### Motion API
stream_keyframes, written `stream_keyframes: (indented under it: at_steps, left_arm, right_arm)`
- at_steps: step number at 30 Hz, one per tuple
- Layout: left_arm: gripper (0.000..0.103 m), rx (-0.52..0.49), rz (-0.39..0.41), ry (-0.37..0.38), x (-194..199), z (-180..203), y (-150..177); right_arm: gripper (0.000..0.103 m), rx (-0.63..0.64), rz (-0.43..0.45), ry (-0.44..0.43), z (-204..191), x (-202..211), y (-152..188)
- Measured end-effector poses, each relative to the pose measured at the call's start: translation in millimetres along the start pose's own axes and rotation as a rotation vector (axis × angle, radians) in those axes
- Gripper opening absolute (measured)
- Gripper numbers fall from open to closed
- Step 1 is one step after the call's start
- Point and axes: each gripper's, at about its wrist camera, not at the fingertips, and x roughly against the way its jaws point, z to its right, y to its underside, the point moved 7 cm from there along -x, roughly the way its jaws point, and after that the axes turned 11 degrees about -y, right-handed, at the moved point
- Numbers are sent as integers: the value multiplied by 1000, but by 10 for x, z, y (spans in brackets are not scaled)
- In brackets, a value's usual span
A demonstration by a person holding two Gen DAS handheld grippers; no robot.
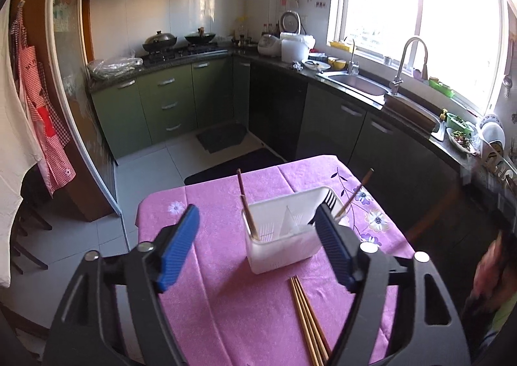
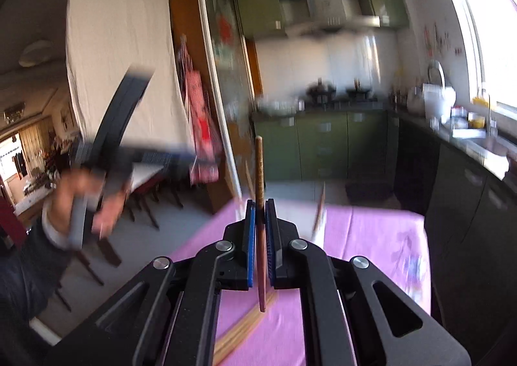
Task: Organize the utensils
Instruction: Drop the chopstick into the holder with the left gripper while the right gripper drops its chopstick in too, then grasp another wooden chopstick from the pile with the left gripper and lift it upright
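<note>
Left tongs [image 1: 255, 246]: wide, empty.
Right tongs [image 2: 260, 227]: clamped on one chopstick [image 2: 260, 172].
Risk: thin grip; chopstick may twist, missing holder [image 1: 278, 236].

right tongs [image 2: 260, 207] clamped tight on a brown wooden chopstick [image 2: 260, 172] standing upright over the pink-clothed surface [image 2: 371, 236], whole shot's blurry

holder [image 1: 281, 246]: white plastic | chopsticks [image 1: 308, 317]: wood | tablecloth [image 1: 226, 285]: pink cloth
</note>
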Motion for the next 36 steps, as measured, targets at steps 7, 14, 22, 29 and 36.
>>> stream_keyframes:
  at_steps: [7, 14, 22, 29, 36]
  left_arm:
    - [75, -32, -19, -14, 224, -86, 572]
    - [74, -36, -113, -5, 153, -182, 1021]
    - [75, -51, -148, 18, 97, -66, 1121]
    - [75, -81, -185, 44, -2, 137, 1170]
    - [74, -100, -256, 73, -253, 383, 1344]
  right_arm:
    - [7, 38, 89, 72, 111, -340, -689]
    - [7, -17, -39, 141, 494, -995, -429]
    - [8, -38, -128, 155, 666, -1317, -112]
    - [9, 22, -35, 93, 309, -730, -207]
    - [20, 33, -74, 97, 116, -109, 386]
